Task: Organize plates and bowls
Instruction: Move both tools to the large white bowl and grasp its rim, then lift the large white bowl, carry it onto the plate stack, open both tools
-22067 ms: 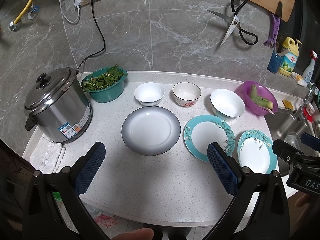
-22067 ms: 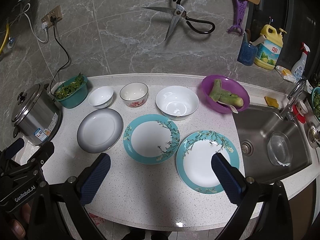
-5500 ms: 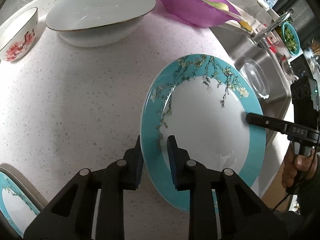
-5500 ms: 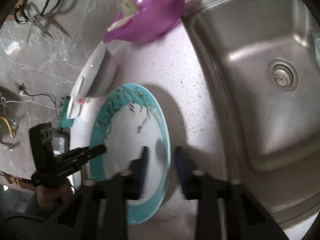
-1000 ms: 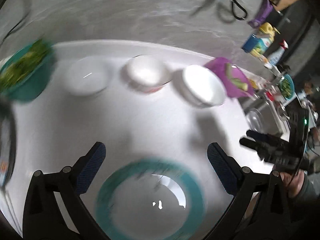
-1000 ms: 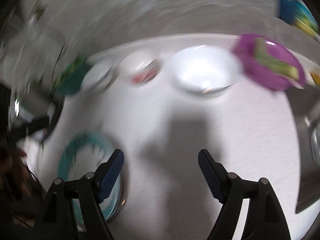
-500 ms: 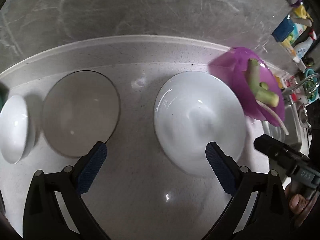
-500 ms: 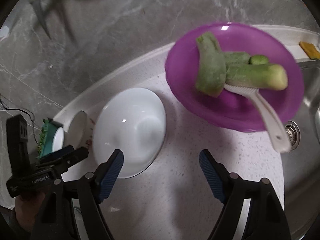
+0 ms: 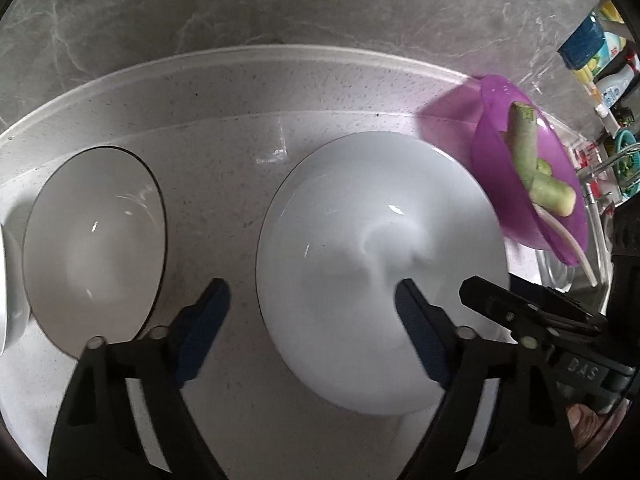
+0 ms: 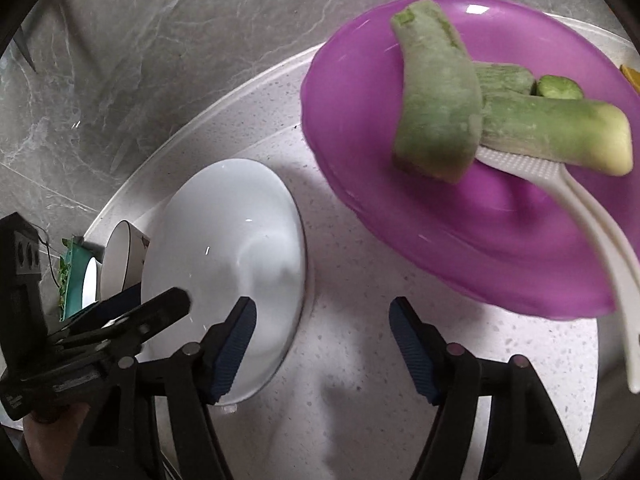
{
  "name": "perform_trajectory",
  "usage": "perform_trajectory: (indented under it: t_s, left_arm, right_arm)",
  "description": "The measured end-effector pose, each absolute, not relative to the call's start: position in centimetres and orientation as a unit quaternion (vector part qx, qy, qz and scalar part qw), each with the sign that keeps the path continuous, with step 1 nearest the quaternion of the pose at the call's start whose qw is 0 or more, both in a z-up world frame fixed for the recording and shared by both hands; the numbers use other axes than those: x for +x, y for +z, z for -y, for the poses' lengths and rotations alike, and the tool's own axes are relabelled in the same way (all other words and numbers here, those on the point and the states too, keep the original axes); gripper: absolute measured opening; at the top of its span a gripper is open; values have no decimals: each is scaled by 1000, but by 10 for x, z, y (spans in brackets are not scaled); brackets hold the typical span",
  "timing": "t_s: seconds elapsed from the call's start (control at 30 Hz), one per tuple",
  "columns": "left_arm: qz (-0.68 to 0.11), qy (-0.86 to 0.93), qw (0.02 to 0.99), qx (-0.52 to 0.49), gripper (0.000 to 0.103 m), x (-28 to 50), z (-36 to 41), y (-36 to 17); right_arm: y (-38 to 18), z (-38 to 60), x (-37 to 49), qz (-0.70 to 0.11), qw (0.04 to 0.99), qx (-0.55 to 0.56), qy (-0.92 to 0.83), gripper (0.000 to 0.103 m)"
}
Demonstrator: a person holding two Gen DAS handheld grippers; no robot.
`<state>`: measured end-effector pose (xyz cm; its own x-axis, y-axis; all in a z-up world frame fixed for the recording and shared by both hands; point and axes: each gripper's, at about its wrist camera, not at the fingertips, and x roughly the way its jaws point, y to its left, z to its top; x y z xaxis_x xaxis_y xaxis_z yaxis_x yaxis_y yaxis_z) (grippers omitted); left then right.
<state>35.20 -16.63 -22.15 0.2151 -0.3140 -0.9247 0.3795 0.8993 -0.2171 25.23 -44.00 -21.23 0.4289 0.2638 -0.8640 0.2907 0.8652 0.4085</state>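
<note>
Left wrist view: left gripper (image 9: 310, 316) is being held with jaws spread astride the near-left rim of the large white bowl (image 9: 380, 272), which is sitting on the counter (image 9: 224, 184) between a dark-rimmed bowl (image 9: 92, 240) and the purple bowl (image 9: 520, 184)

Right wrist view: right gripper (image 10: 322, 346) is being held with jaws spread, empty, astride the large white bowl's (image 10: 224, 264) right rim; the purple bowl (image 10: 472, 184) is being seen just beside it, right

Only raised letters "DAS" read on the black body of the right tongs (image 9: 496, 308); bottle labels at the far edge are illegible
</note>
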Motion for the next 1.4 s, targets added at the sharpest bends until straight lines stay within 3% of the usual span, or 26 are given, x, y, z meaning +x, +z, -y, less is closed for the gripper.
perform_trajectory:
  t_s: [0.2,0.23,0.27,0.33,0.57,1.4]
  left_arm:
    - [-600,-229,766,33,36,358,172,-242]
    - [-603,-229,764,30,31,359,172,-245]
    - [-604,-228,763,28,27,360,171,-248]
    - [-599,-232,766,29,26,359,171,-248]
    - [-594,-237,767,43,19,351,168,-244]
    - [-568,-267,777,43,19,247,145,-184]
  right_arm:
    - [-223,436,266,-543,801,251,2,49]
    - [-224,435,268,-545,801,249,4,40]
    - [-226,433,271,-546,801,246,8,28]
    - [-226,430,272,-547,801,241,16,20]
    - [-225,430,270,-546,805,230,13,18]
    - [-178,410,205,-533,820,210,17,18]
